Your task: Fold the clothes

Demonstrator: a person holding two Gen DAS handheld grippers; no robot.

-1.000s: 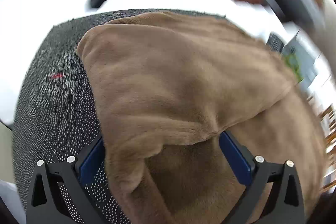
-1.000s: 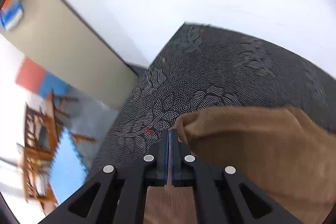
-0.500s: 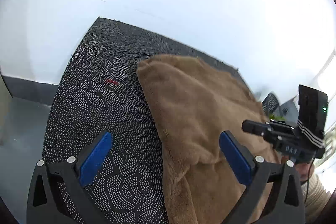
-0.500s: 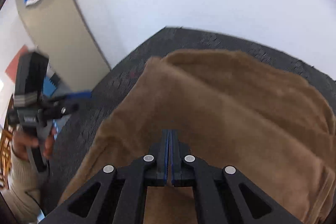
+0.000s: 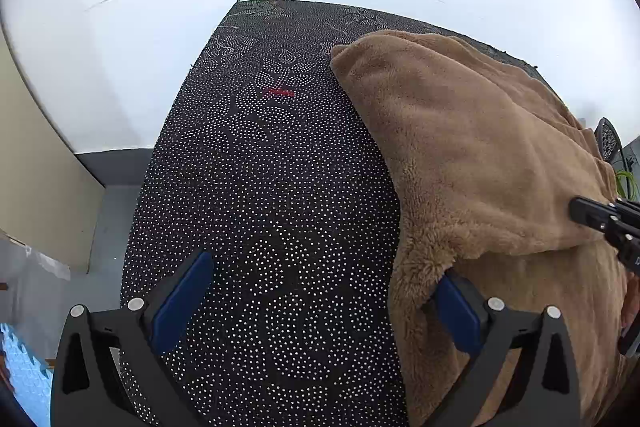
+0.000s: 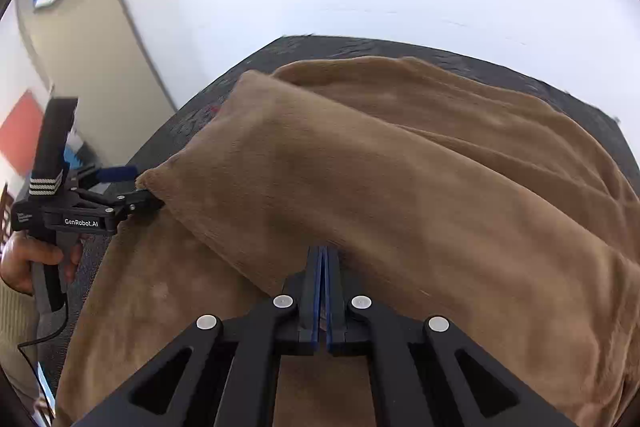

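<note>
A brown fleece garment lies on a dark dotted mat, with one flap folded over on top. My right gripper is shut at the near edge of that flap and pinches it; the left wrist view shows it at the right edge. My left gripper stands wide open over bare mat. Its right pad is tucked against the flap's fuzzy corner. In the right wrist view the left gripper sits at the flap's left corner, jaws apart.
A small red mark sits on the mat left of the garment. A white wall rises behind the table and a beige partition stands at the left. A person's hand grips the left handle, with a cable hanging below.
The right gripper went from the garment's corner by the red mark across the garment, folding a flap over. The cloth that lay between the left jaws now touches only their right pad.
</note>
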